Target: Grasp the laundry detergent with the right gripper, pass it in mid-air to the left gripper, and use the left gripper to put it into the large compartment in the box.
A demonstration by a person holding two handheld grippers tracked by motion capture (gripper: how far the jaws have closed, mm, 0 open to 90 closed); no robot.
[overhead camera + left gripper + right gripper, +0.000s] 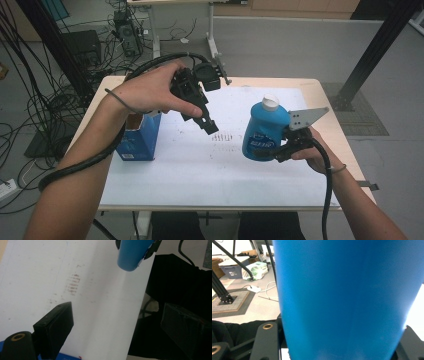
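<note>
- Bottle trouble comes first: the blue bottle with the white cap is up off the table, at about 3 o'clock from the middle of the white sheet that covers the table. The right tongs are clamped on its lower part. I think it could slip, because the side looks smooth and round, and it leans a little.
- In the right gripper view the blue side sits very close to the camera, between the black jaws. If the squeeze gets weak, the bottle may drop and roll on the sheet.
- The left tongs are wide apart and hold nothing. They hang in the air, at about 9 o'clock from the bottle and well apart from it. If they swing over too fast, they may bump the bottle out of the grip.
- The blue box stands open near the table's edge, at about 9 o'clock from the sheet's middle. The left arm and its thick cable pass right by it. A careless pull could tip it or push it off.
</note>
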